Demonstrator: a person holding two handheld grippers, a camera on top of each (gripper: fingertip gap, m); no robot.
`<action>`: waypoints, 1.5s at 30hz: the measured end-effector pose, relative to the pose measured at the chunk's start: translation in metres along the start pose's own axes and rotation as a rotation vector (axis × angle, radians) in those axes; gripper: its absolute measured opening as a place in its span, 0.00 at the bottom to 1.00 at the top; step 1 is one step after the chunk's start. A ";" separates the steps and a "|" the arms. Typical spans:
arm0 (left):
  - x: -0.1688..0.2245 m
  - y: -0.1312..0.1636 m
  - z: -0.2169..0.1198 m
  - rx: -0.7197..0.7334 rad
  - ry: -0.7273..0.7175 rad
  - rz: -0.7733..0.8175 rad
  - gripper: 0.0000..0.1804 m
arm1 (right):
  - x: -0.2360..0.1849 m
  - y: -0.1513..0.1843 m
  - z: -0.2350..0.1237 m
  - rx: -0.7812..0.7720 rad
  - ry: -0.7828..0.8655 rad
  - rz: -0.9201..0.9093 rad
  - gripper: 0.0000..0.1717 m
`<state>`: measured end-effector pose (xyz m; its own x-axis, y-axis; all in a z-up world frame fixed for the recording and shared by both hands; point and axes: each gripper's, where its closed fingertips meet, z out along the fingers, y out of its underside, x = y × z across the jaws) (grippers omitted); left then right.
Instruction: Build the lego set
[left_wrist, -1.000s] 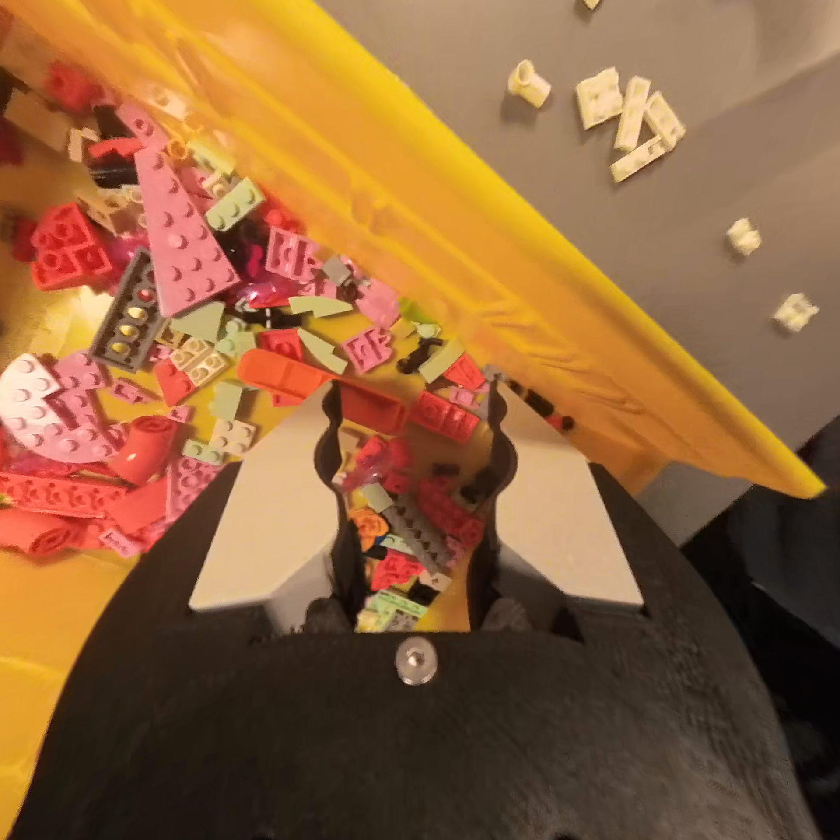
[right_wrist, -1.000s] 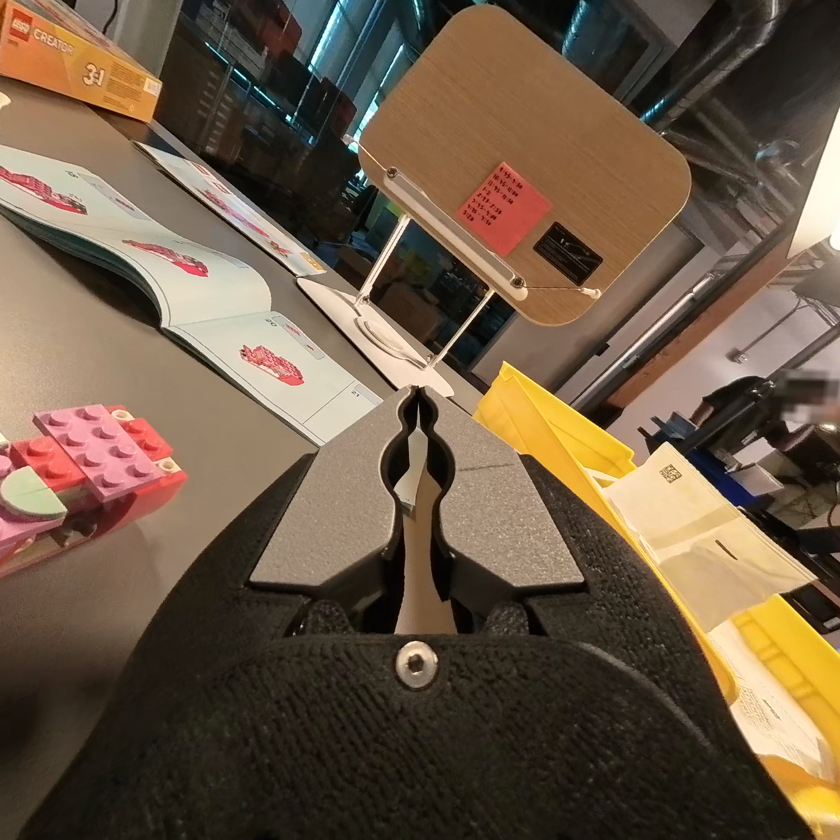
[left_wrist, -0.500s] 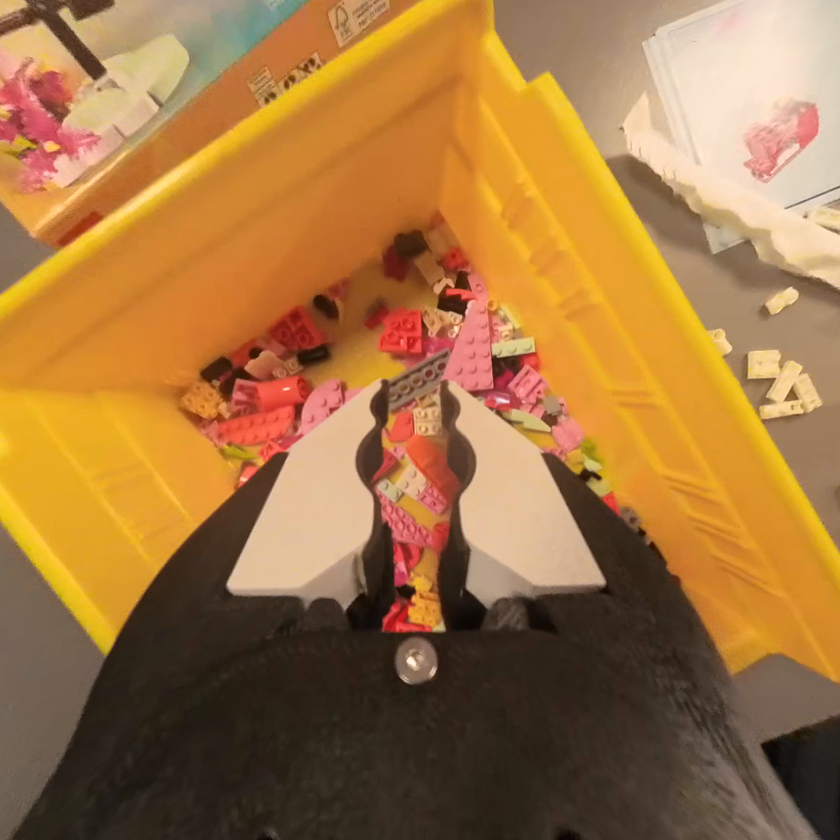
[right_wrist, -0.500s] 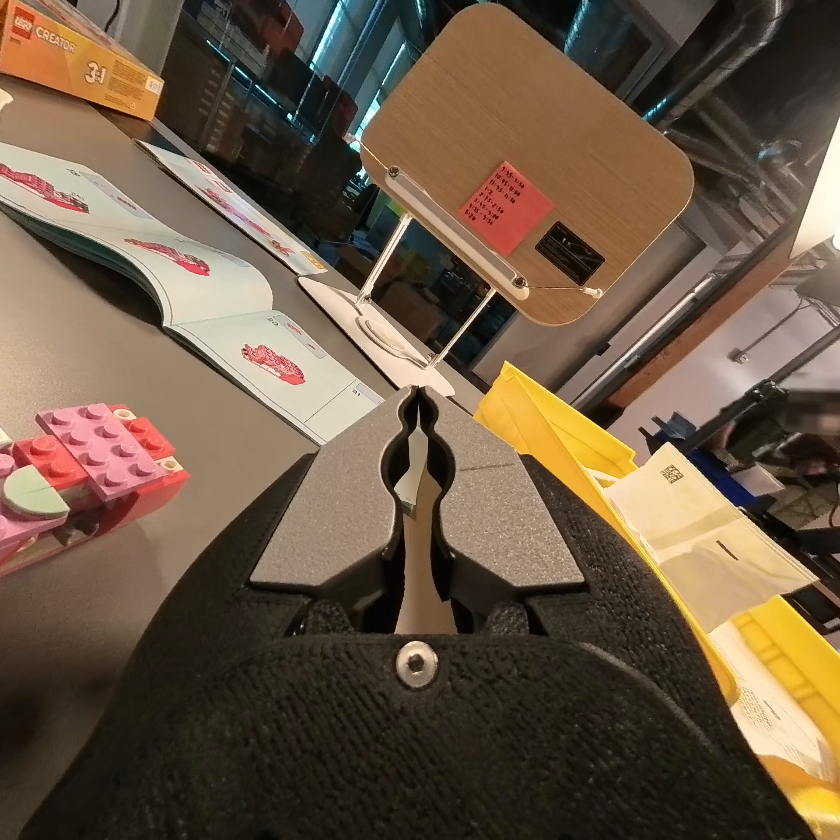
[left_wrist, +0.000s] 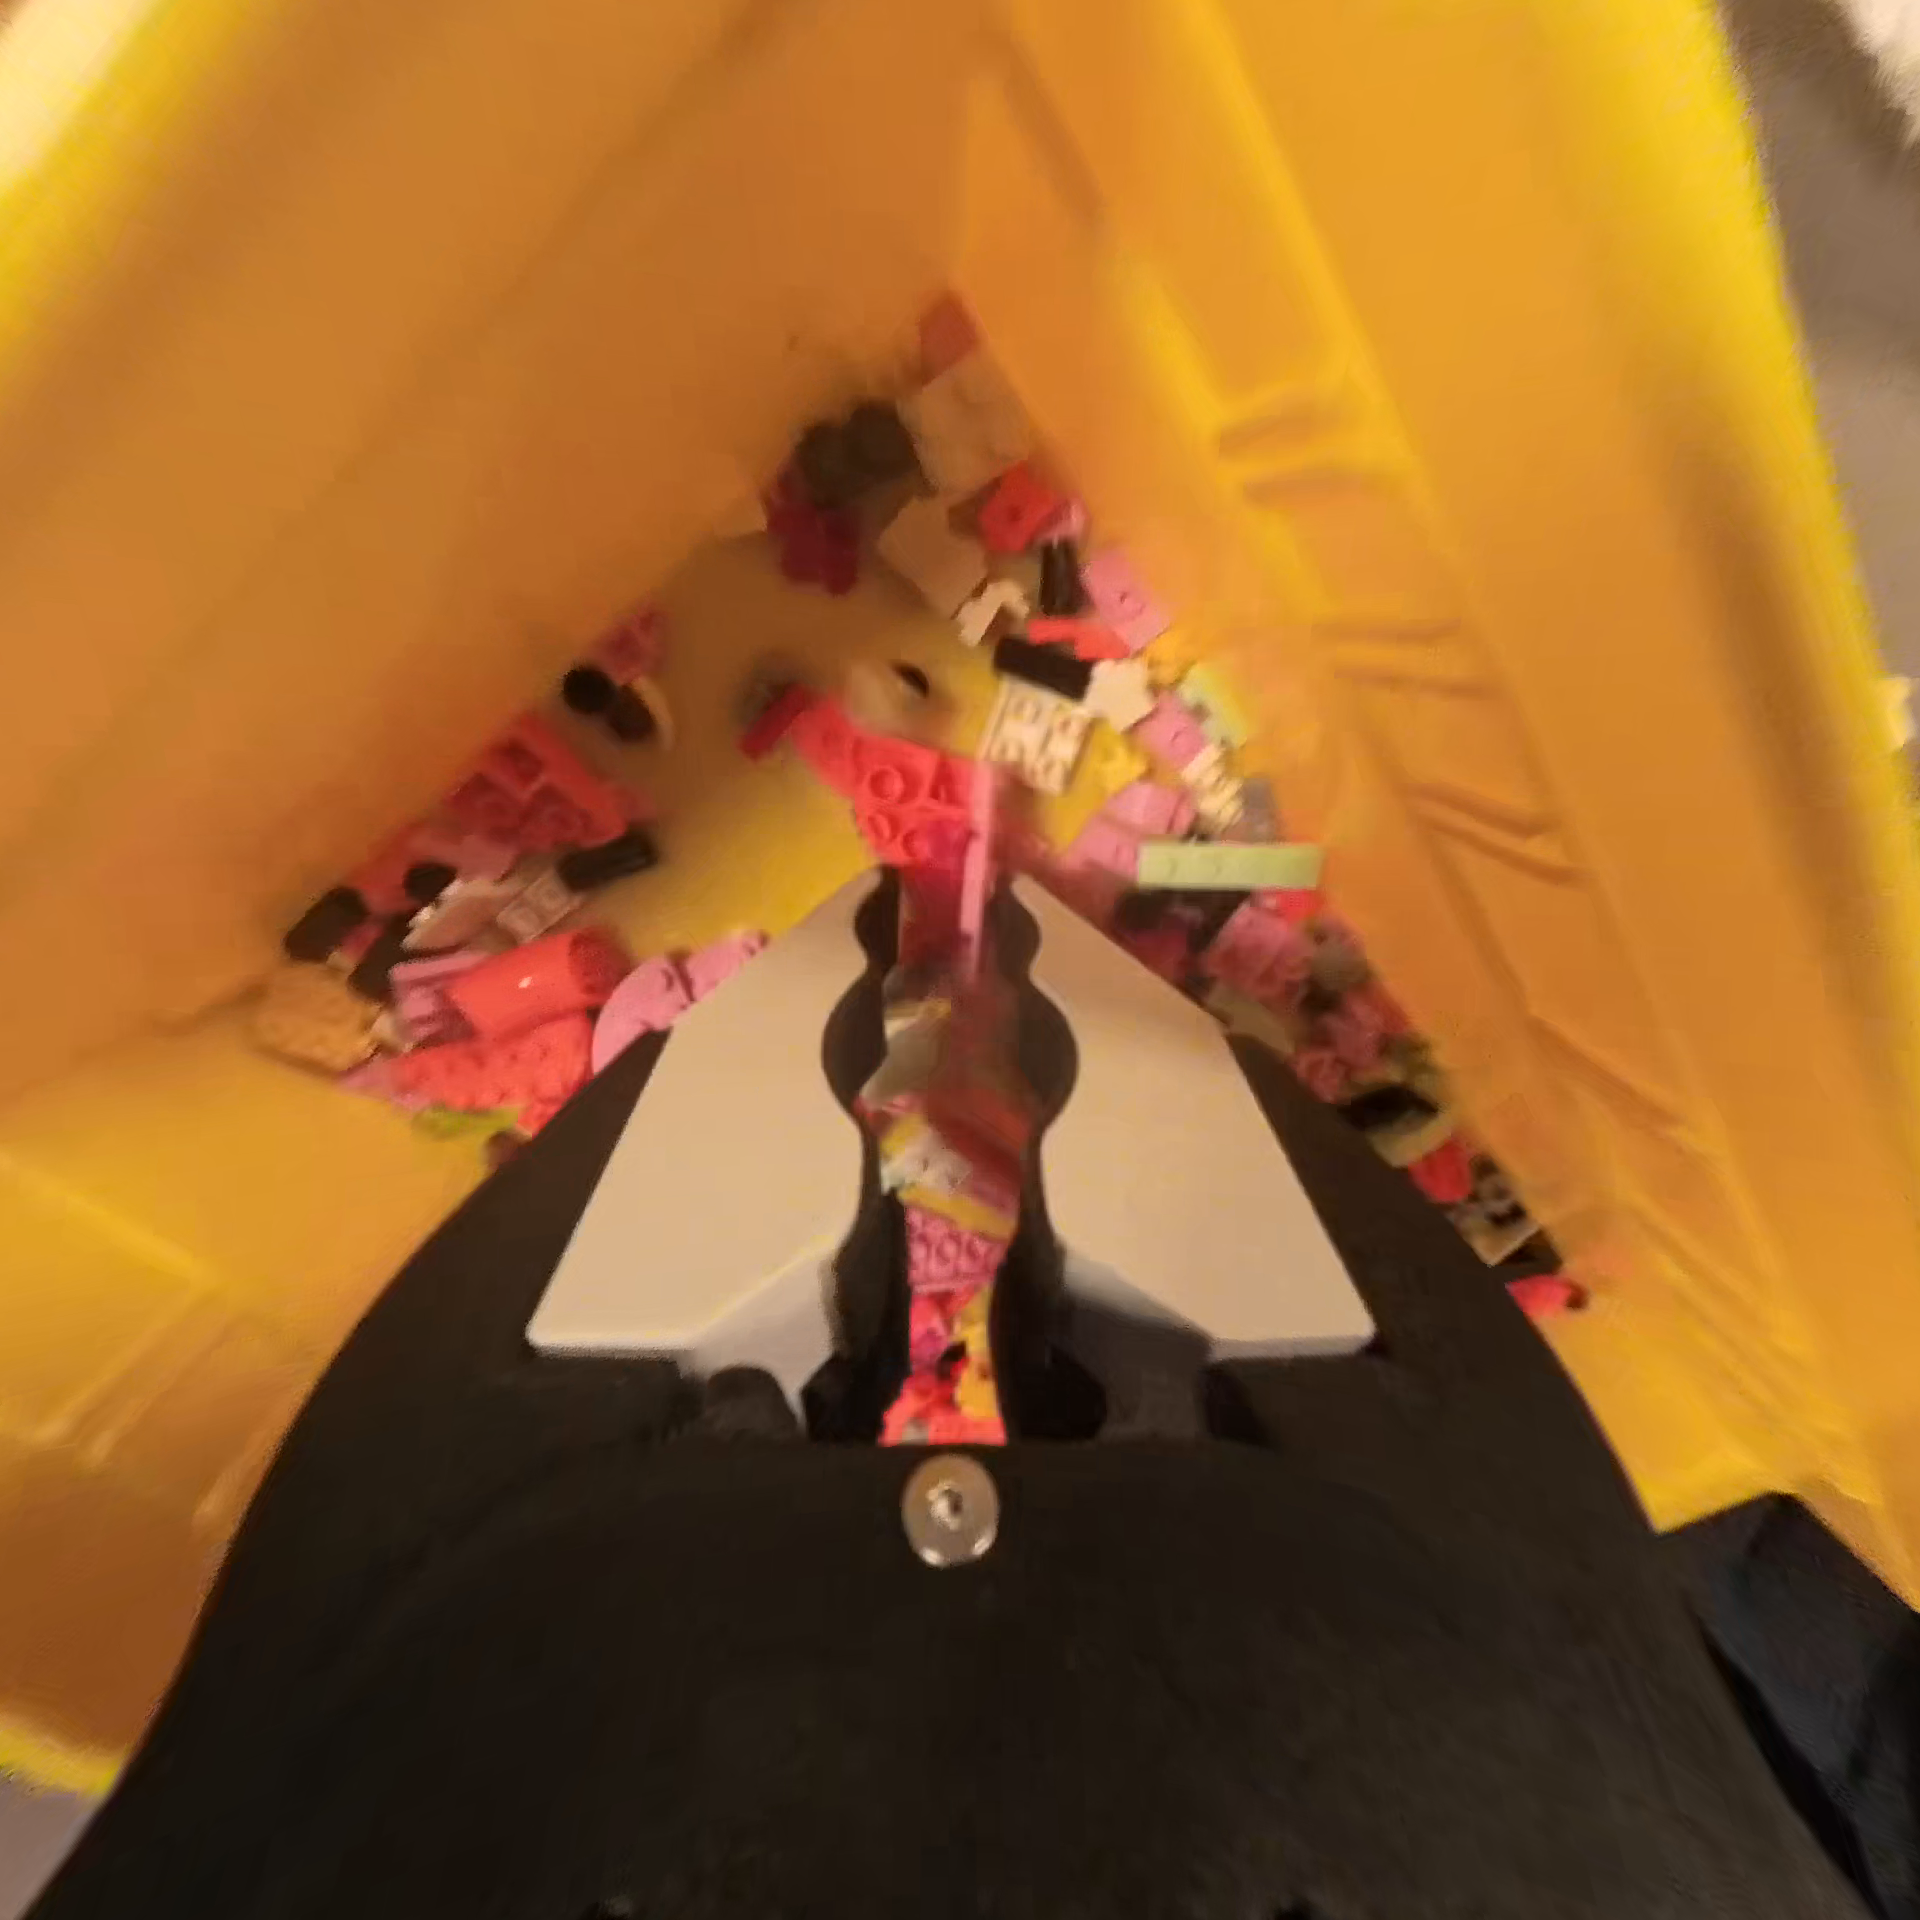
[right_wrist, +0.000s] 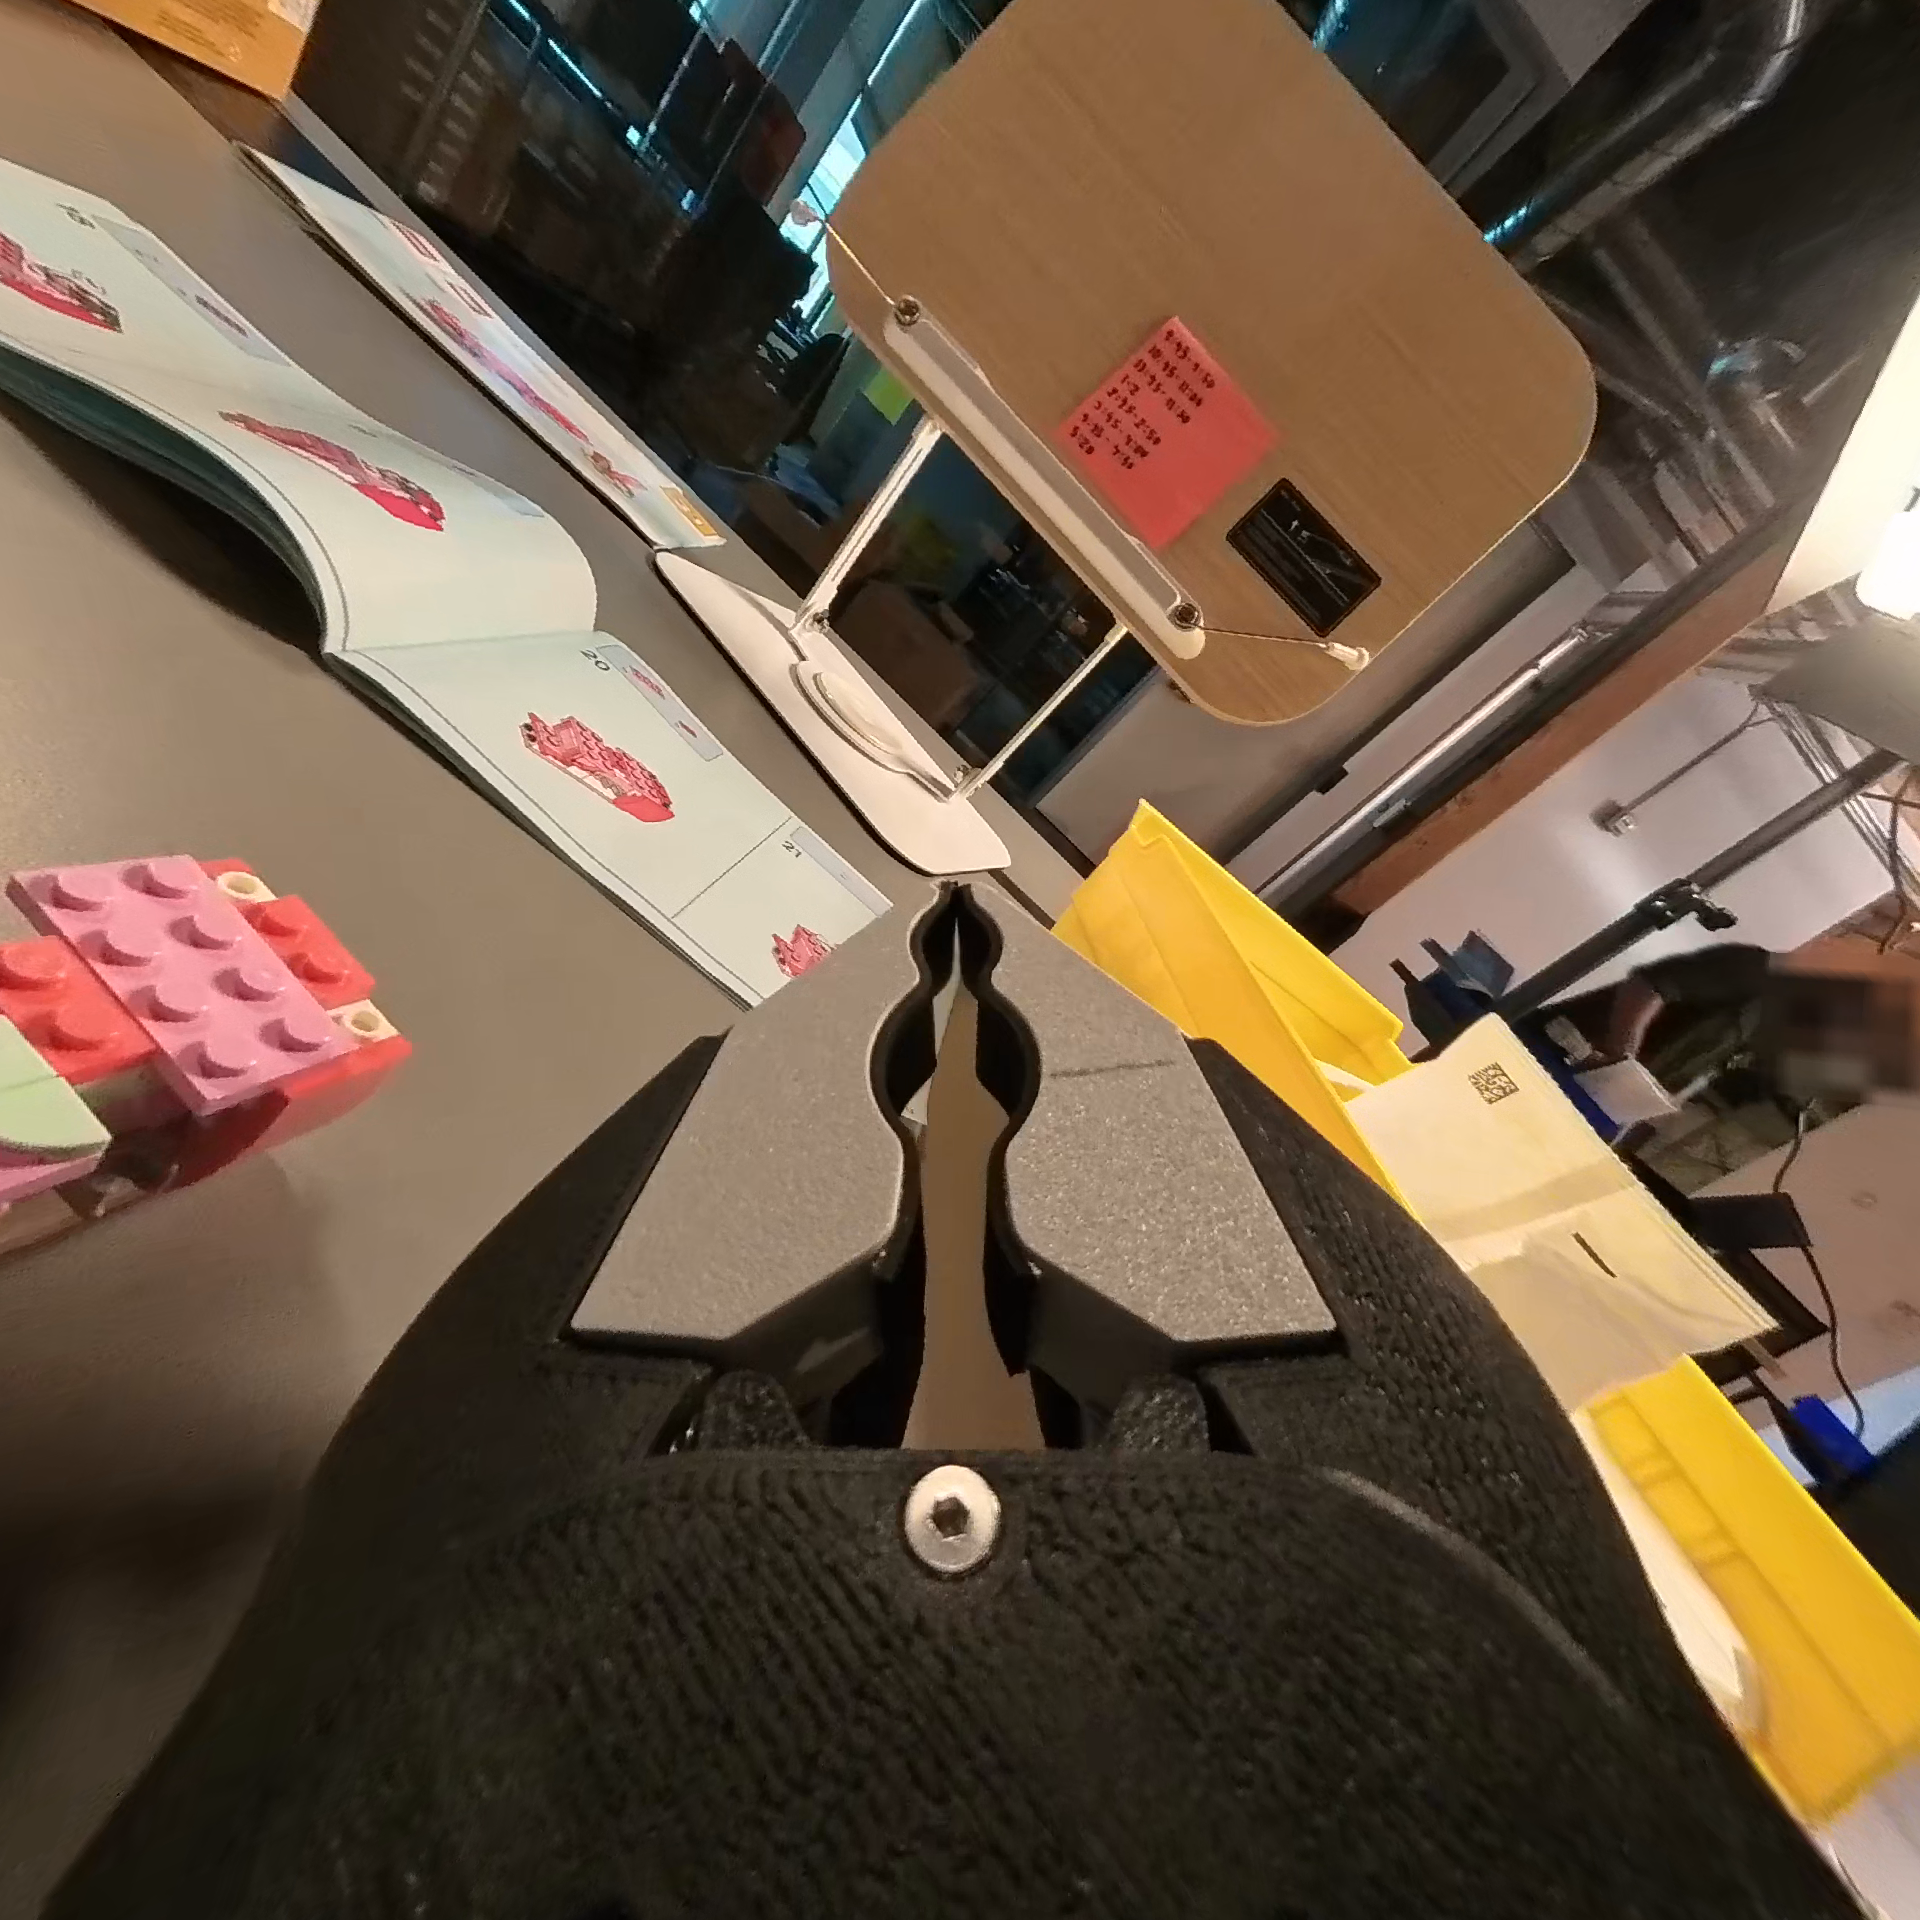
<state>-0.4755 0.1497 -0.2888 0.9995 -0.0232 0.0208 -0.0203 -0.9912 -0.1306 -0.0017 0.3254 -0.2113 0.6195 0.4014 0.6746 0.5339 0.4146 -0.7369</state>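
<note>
The left gripper (left_wrist: 951, 883) is reaching into a yellow bin (left_wrist: 436, 395) of mixed toy bricks (left_wrist: 520, 997), and its fingers are clamping a thin pink plate (left_wrist: 979, 883) standing on edge between the tips, over a coral brick (left_wrist: 894, 790) lying just beyond. The right gripper (right_wrist: 958, 916) is resting low over the grey worktop (right_wrist: 343, 1299) with its fingers pressed together on nothing, a pink-and-red brick assembly (right_wrist: 197, 987) lying to its left, an open instruction booklet (right_wrist: 488, 644) lying farther off, and a second yellow bin (right_wrist: 1226, 966) sitting to its right.
</note>
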 end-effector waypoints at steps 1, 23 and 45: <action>-0.004 0.006 -0.001 -0.024 -0.020 -0.005 0.09 | -0.001 0.000 0.000 0.000 -0.002 -0.003 0.00; -0.010 0.045 -0.036 -0.117 0.100 -0.070 0.53 | -0.007 -0.004 0.001 0.018 -0.025 -0.029 0.00; -0.023 0.158 -0.023 -0.593 -0.181 0.123 0.08 | -0.014 -0.015 -0.003 0.078 -0.071 -0.038 0.00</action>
<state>-0.5025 -0.0097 -0.2873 0.9762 -0.1702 -0.1342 -0.0928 -0.8877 0.4510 -0.0165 0.3107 -0.2104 0.5554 0.4399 0.7057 0.5083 0.4920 -0.7068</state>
